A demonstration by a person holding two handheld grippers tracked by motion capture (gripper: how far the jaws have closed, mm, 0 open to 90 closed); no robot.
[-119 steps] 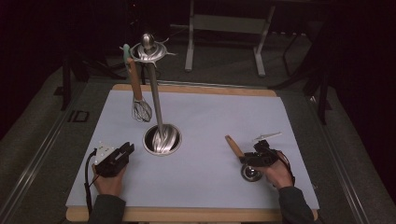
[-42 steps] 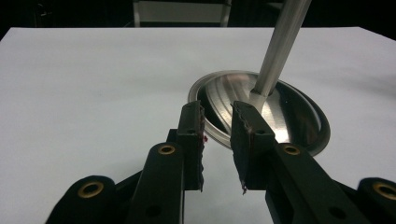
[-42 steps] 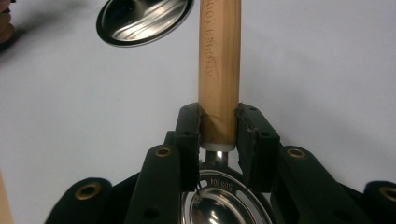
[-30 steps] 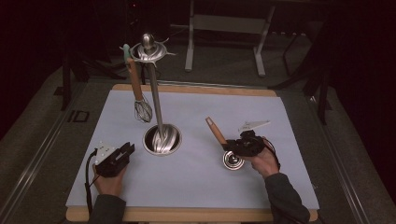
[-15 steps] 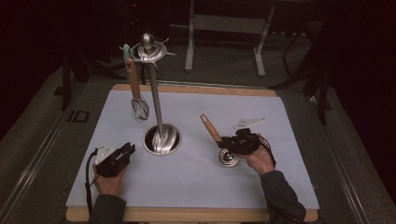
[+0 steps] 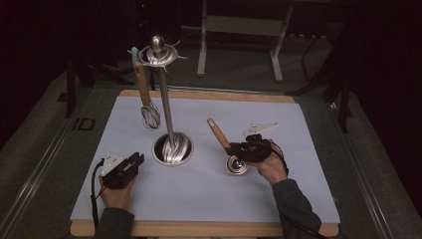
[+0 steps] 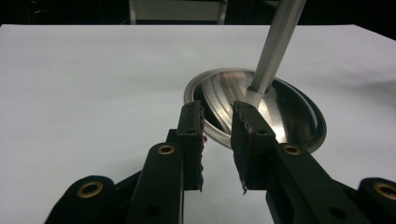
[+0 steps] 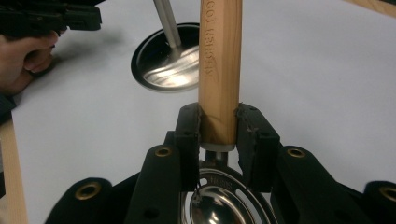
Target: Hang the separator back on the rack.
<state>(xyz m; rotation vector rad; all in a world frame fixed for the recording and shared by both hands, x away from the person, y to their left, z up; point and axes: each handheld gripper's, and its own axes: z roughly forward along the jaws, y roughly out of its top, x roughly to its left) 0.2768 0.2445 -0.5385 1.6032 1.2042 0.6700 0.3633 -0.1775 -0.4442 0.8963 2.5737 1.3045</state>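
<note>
High view: right claw [image 6: 238, 149] grips one wooden-handled ladle [image 6: 230, 151]; left claw [image 6: 133, 162] gapes empty (one whisk [image 6: 146, 97] hangs).

My two handheld grippers, black with brass fittings.

My left gripper [image 7: 217, 144] has two black jaws with toothed inner faces and brass-ringed holes on rounded black links; my right gripper [image 8: 218, 135] is built the same. From above I see a pale three-cornered plate on each, a black cable [image 6: 93, 186] trailing from the left one, and dark sleeves [image 6: 293, 201] on both forearms.
</note>
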